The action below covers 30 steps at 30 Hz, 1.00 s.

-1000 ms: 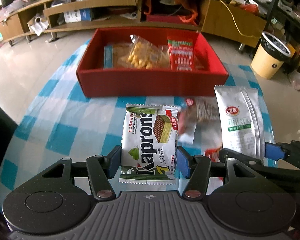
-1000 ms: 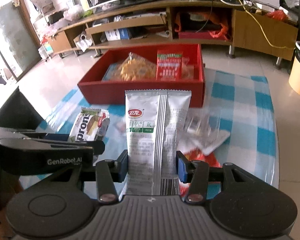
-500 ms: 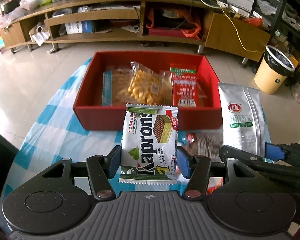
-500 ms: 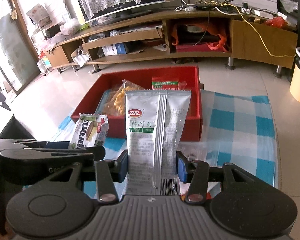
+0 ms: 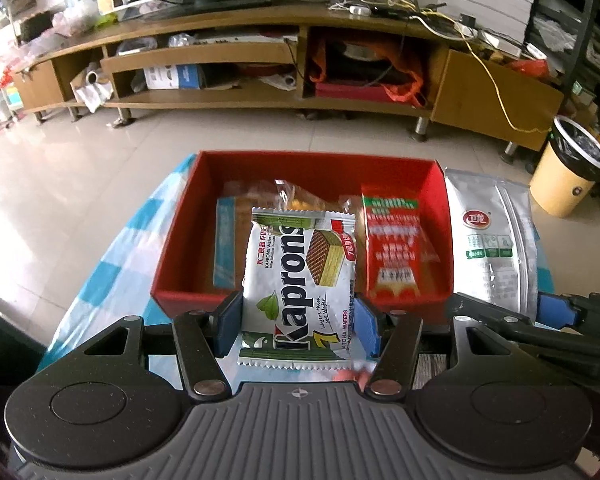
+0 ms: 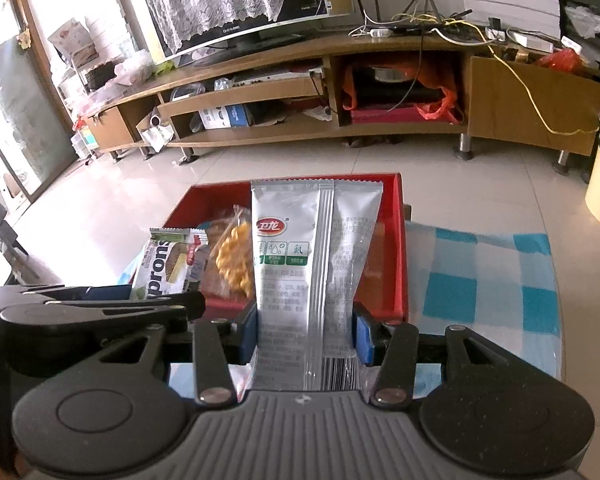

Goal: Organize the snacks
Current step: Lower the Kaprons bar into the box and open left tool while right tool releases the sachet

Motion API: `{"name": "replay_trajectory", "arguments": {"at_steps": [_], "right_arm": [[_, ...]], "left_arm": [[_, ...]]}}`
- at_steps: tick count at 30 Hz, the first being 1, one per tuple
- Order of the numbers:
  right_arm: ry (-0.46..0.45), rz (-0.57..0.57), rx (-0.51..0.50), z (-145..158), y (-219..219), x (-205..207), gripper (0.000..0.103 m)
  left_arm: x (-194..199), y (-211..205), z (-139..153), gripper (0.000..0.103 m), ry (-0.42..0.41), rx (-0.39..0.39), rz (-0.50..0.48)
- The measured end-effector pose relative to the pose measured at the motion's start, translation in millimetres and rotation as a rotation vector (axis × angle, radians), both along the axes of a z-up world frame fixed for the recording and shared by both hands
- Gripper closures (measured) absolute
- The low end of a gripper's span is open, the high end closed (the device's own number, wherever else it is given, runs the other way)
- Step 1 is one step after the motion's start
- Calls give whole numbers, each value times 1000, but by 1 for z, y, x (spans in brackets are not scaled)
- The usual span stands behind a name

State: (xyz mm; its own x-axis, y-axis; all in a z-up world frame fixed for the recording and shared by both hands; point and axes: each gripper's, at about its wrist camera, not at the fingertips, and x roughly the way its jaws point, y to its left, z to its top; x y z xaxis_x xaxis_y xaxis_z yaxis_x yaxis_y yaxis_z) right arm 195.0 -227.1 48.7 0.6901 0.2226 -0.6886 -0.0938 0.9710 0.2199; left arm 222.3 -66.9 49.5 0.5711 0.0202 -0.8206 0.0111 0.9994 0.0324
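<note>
Both packets now hang over the red box (image 5: 300,164); left fingers (image 5: 227,328) pinch the Kaprons wafer pack (image 5: 298,276), right fingers (image 6: 247,334) the silver packet (image 6: 312,264).

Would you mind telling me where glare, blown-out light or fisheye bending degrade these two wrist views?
Left wrist view: window light glares off the pale tiled floor at left, and the long wooden TV cabinet bows into a curve; the white-and-green Kaprons wafer packet stays sharp. Right wrist view: the glass door at left is blown out white, while the silver foil snack pouch reads clearly.
</note>
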Motion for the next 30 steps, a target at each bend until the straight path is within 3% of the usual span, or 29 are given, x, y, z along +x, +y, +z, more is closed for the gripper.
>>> {"name": "replay_trajectory", "arguments": {"at_steps": [16, 30], "right_arm": [[4, -7, -26, -6, 3, 62, 55], [58, -4, -57, -29, 9, 96, 55]], "left_arm": [[53, 0, -12, 39, -5, 40, 44], [77, 1, -39, 37, 49, 82, 68]]}}
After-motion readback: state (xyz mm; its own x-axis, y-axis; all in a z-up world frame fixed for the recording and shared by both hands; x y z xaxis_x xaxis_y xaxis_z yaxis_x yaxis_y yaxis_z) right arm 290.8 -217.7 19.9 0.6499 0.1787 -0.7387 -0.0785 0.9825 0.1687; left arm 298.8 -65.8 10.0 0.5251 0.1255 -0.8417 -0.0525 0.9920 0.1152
